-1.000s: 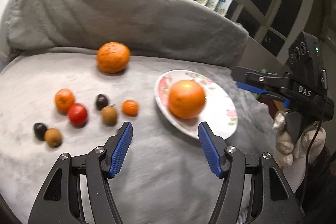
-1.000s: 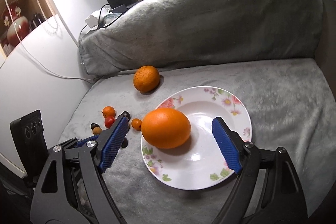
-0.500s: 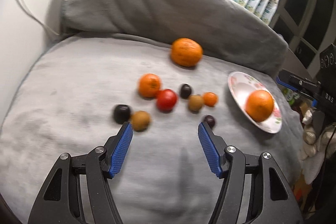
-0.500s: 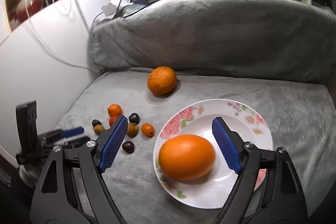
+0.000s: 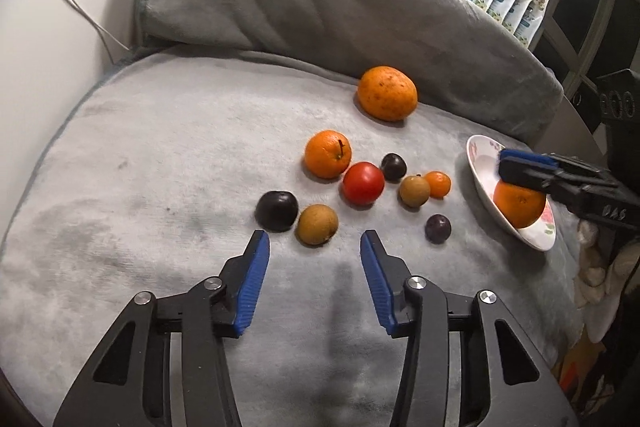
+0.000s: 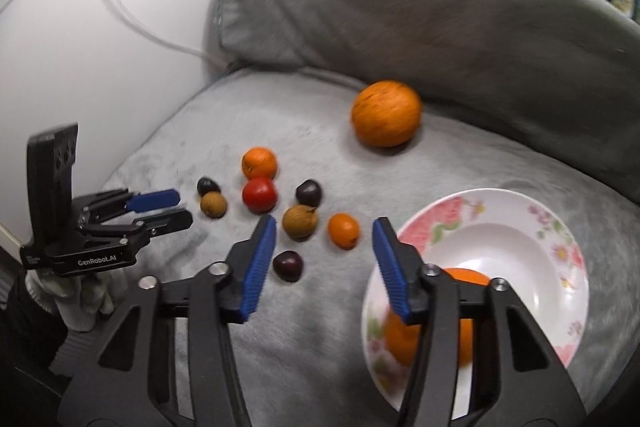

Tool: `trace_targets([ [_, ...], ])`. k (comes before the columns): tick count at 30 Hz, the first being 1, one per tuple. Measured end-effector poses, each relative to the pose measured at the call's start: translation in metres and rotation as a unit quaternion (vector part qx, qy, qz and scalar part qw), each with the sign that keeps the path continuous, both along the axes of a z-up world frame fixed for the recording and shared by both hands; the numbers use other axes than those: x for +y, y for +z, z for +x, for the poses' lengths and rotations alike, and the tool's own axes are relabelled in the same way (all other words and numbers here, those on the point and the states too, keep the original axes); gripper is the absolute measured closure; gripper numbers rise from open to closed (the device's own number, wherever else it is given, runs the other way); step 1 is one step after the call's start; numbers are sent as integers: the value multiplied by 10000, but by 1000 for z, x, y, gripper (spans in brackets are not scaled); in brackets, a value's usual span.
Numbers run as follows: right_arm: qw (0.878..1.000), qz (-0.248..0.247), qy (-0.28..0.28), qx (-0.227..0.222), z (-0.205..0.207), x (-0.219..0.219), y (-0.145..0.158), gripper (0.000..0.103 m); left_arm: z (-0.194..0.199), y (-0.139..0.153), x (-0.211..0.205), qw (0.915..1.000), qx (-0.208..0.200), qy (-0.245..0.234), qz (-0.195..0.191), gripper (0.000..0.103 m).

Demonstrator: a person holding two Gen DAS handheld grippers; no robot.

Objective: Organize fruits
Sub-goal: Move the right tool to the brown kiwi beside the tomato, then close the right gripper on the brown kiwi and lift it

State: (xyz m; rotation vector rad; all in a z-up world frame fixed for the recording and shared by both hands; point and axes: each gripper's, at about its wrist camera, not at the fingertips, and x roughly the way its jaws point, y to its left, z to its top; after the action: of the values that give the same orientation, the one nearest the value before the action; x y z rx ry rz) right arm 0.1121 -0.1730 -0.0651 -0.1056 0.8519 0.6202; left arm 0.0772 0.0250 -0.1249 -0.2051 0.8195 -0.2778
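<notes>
Left wrist view: I am holding the left tongs (image 5: 314, 269) over the grey blanket (image 5: 160, 163), angled down toward the loose fruit. Their jaws have just been closing and are now standing partly open with nothing between them. A brown round fruit (image 5: 317, 224) is lying just beyond the fingertips, touching a dark plum (image 5: 277, 210); I judge it the likely pickup, since the narrowed gap suits a fruit of that kind. Further off are sitting a red tomato (image 5: 363, 183), a stemmed orange (image 5: 328, 153), a second plum (image 5: 393, 167), a second brown fruit (image 5: 415, 191) touching a small tangerine (image 5: 438, 183), and a third plum (image 5: 437, 228) apart from the rest. A large orange (image 5: 387, 93) is resting against the rolled blanket edge. The floral plate (image 5: 480, 163) is holding one orange (image 5: 519, 205), so I read the plate as the collection point.

Right wrist view: the right tongs (image 6: 324, 239) are hanging between the plate (image 6: 532, 211) and the fruit cluster. Their jaws have also just been closing, are partly open and are gripping nothing. The plated orange (image 6: 466, 275) is lying behind the right-hand finger, not within the jaws. The third plum (image 6: 287, 265) and tangerine (image 6: 343, 230) are lying nearest the gap. The left tongs (image 6: 176, 205) are showing at the cluster's far side, empty.
</notes>
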Motion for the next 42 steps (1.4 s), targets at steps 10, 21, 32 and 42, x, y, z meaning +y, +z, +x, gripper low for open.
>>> trace_targets([
  [10, 9981, -498, 239, 286, 16, 44, -30, 61, 14, -10, -8, 9994, 254, -173, -126, 64],
  [21, 9964, -731, 265, 326, 28, 58, -44, 65, 25, -12, -13, 9995, 247, -166, 86, 64],
  [32, 9940, -975, 365, 328, 29, 66, -54, 72, 30, -15, -19, 9992, 170, -175, 327, 79],
  [42, 9971, -684, 223, 246, 27, 51, -41, 72, 24, -8, -16, 9997, 126, -107, 203, 79],
])
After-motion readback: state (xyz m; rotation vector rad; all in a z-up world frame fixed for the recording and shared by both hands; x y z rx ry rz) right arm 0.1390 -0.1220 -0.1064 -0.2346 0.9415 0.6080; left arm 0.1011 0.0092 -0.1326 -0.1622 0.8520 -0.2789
